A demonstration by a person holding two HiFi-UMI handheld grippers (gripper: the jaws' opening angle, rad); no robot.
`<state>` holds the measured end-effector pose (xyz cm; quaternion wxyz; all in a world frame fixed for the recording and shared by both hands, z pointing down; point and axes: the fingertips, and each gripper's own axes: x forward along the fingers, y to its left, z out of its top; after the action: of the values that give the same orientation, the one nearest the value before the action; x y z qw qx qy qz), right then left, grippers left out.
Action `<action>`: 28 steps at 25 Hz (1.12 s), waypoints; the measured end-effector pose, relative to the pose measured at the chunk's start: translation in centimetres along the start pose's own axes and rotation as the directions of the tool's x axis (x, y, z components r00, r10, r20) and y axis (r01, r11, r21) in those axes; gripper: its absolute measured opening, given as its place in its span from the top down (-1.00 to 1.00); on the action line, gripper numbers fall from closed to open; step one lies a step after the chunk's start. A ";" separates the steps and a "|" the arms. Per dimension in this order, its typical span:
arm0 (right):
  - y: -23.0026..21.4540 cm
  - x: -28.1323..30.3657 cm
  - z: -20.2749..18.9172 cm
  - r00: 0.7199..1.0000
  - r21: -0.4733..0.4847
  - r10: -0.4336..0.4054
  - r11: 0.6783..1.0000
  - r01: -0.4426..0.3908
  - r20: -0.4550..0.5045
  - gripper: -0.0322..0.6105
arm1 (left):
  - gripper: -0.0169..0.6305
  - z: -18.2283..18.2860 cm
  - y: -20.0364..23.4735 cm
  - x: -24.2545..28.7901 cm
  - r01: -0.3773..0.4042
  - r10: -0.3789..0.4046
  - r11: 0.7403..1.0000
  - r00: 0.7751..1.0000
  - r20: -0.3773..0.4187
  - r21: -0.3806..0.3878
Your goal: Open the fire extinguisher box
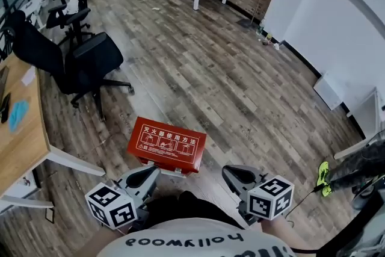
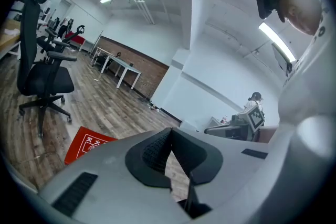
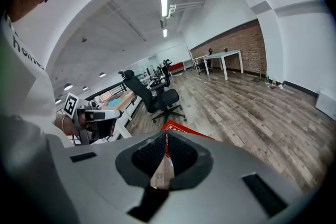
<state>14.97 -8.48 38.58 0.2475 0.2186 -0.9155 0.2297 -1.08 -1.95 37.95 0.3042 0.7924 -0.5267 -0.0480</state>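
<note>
My left gripper [image 2: 169, 134] has its jaws pressed together with nothing between them, and my right gripper [image 3: 166, 136] is the same: pads meeting, empty. Both hang low in front of me, apart from each other. Just ahead of them, between the two and nearer the left one, the red fire extinguisher box [image 1: 167, 144] lies flat on the wooden floor [image 1: 240, 81], lid closed — neither gripper touches it. Farther off, beyond the left gripper, stands a black office chair [image 1: 90, 63].
</note>
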 end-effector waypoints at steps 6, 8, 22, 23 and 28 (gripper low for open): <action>-0.8 0.0 1.0 0.995 -0.037 0.083 0.996 -0.081 0.057 0.87 | 0.93 -1.6 -0.8 0.8 -0.042 0.042 0.999 0.999 0.009 -0.029; -0.4 0.5 0.8 0.991 -0.046 0.114 0.993 -0.111 0.062 0.87 | 0.93 -2.5 -0.8 0.6 -0.063 0.063 0.997 0.998 -0.011 -0.038; -1.7 7.6 1.1 0.989 -0.016 0.134 0.991 -0.134 0.062 0.87 | 0.93 -6.8 6.3 2.7 -0.095 0.085 0.976 0.995 -0.058 -0.197; -2.1 8.2 0.6 0.989 -0.005 0.133 0.991 -0.133 0.056 0.87 | 0.93 -7.6 6.9 3.2 -0.067 0.058 0.976 0.997 -0.049 -0.206; -4.2 11.3 -2.6 0.993 0.056 0.115 0.992 -0.116 0.015 0.87 | 0.93 -13.3 10.4 5.2 -0.033 0.014 0.973 0.996 -0.085 -0.227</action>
<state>9.19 -13.76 48.16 0.2222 0.1736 -0.9211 0.2684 -1.95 -3.41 55.53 0.4153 0.7473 -0.5138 -0.0717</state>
